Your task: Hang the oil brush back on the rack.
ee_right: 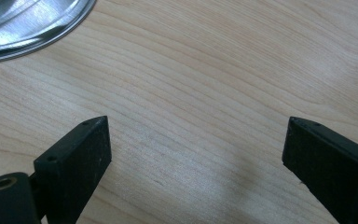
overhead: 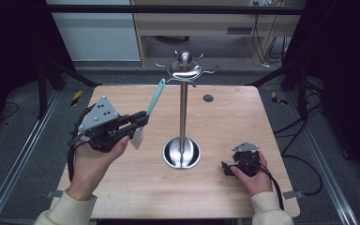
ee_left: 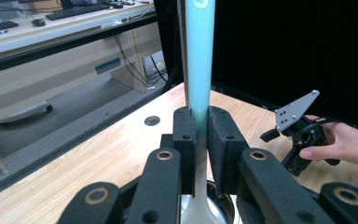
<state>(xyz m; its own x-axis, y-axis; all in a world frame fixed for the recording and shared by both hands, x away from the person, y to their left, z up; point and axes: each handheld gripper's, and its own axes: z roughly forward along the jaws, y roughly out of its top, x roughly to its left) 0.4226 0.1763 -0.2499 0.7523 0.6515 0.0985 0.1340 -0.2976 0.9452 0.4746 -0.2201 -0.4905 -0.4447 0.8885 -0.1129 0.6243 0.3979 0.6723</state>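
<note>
With the left gripper (overhead: 141, 119) clamped on the teal-handled spatula (overhead: 155, 98) above the desk's left half, a tilted grip could make its hanging hole miss the stand's hooks (overhead: 185, 71), while the right gripper (ee_right: 193, 154) rests wide open, empty, near the right edge.

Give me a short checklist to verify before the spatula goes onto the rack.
1. Grip: left gripper has its jaws shut on the spatula handle. Ok.
2. Spatula pose: handle points up and away, blade hangs below the jaws. Ok.
3. Hanging hole: a pale spot shows at the handle top in the left gripper view, but it is cut by the frame edge. Cannot tell.
4. Free hook: the rack hooks at the top carry nothing. Ok.
5. Right gripper: open, low over the table, apart from the rack base. Ok.
</note>
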